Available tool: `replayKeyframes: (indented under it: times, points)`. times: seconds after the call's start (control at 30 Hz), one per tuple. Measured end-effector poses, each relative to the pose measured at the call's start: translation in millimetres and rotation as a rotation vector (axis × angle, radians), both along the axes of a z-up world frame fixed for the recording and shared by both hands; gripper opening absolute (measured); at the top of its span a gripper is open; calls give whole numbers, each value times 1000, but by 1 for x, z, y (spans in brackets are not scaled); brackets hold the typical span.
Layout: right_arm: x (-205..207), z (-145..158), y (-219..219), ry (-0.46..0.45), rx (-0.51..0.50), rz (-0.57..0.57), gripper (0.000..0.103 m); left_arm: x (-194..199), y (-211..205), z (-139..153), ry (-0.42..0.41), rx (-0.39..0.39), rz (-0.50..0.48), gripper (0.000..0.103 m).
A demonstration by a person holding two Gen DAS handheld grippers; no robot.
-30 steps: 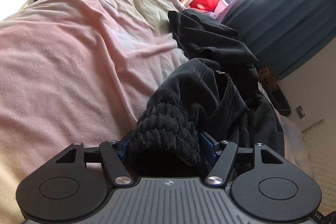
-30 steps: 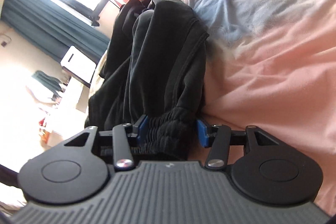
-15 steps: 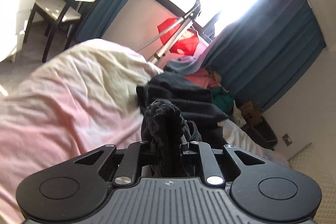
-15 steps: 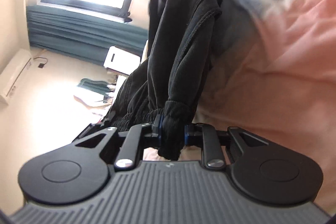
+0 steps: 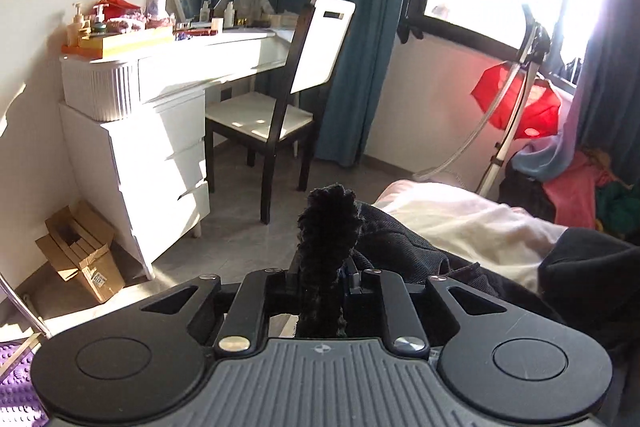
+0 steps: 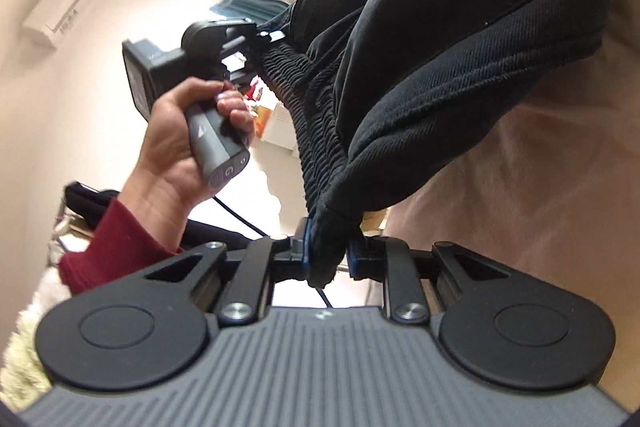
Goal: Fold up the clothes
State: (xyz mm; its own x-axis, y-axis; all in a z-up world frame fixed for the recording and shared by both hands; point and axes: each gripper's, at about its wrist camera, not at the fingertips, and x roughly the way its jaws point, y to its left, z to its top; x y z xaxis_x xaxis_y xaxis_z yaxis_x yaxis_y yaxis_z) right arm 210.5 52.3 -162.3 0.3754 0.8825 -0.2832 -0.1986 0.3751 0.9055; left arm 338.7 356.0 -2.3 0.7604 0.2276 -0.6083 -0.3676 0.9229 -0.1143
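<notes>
Left tool (image 5: 320, 273) and right tool (image 6: 328, 253) each clamped on black trousers' waistband (image 6: 316, 131); spread toward nine and three, keeping it taut.

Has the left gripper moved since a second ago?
Yes. The left gripper, shut on the black trousers' waistband, has swung up and off the bed: its view showed the pink cover, now the dresser and chair.

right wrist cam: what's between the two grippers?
In the right wrist view, the black trousers' elastic waistband stretches from the left gripper to the right gripper; nothing else between.
</notes>
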Motion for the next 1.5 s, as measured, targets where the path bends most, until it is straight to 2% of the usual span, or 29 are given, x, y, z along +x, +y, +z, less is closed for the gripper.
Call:
replayKeyframes:
  times: [0.03, 0.1, 0.23, 0.3, 0.33, 0.37, 0.4, 0.43, 0.47, 0.63, 0.73, 0.83, 0.93, 1.0, 1.13, 1.3, 1.4, 1.5]
  points:
    - [4, -9, 9, 7, -48, 10, 21, 3, 5, -17, 22, 6, 9, 18]
    - [5, -16, 13, 2, -78, 30, 21, 6, 14, -48, 52, -2, 22, 20]
    - [10, -21, 14, -20, -119, 71, 25, -7, 15, -54, 39, -11, 14, 27]
    - [12, -11, 18, -54, -150, 91, 35, -15, 14, -54, 30, -11, 10, 41]
    - [10, -5, 18, -81, -174, 100, 48, -20, 12, -52, 24, -5, 8, 46]
    - [7, 1, 15, -113, -204, 108, 67, -29, 7, -43, 12, 13, 7, 63]
    - [1, 8, 12, -148, -231, 110, 76, -37, 2, -35, 0, 31, 6, 83]
    - [-8, 17, 10, -193, -258, 111, 84, -46, -4, -27, -14, 53, 6, 88]
    - [-17, 27, 7, -240, -286, 113, 84, -57, -11, -18, -32, 82, 9, 91]
    - [-54, 82, -30, -439, -428, 86, 82, -118, -66, 25, -113, 164, -34, 92]
    - [-78, 110, -70, -517, -488, 10, 82, -167, -113, 48, -189, 150, -69, 92]
    - [-93, 129, -119, -583, -527, -82, 82, -222, -166, 68, -266, 102, -134, 92]
    - [-107, 142, -157, -638, -585, -180, 82, -267, -218, 79, -300, 55, -201, 92]
    - [-113, 150, -182, -658, -611, -235, 82, -294, -252, 81, -318, 50, -236, 92]
    - [-129, 152, -224, -698, -673, -327, 82, -339, -313, 73, -351, 69, -302, 92]
    - [-150, 133, -266, -749, -747, -431, 82, -381, -366, 37, -374, 103, -350, 92]
    - [-154, 118, -283, -697, -758, -465, 82, -386, -382, 14, -350, 106, -388, 92]
    - [-154, 122, -290, -676, -753, -499, 82, -369, -393, 2, -302, 125, -448, 89]
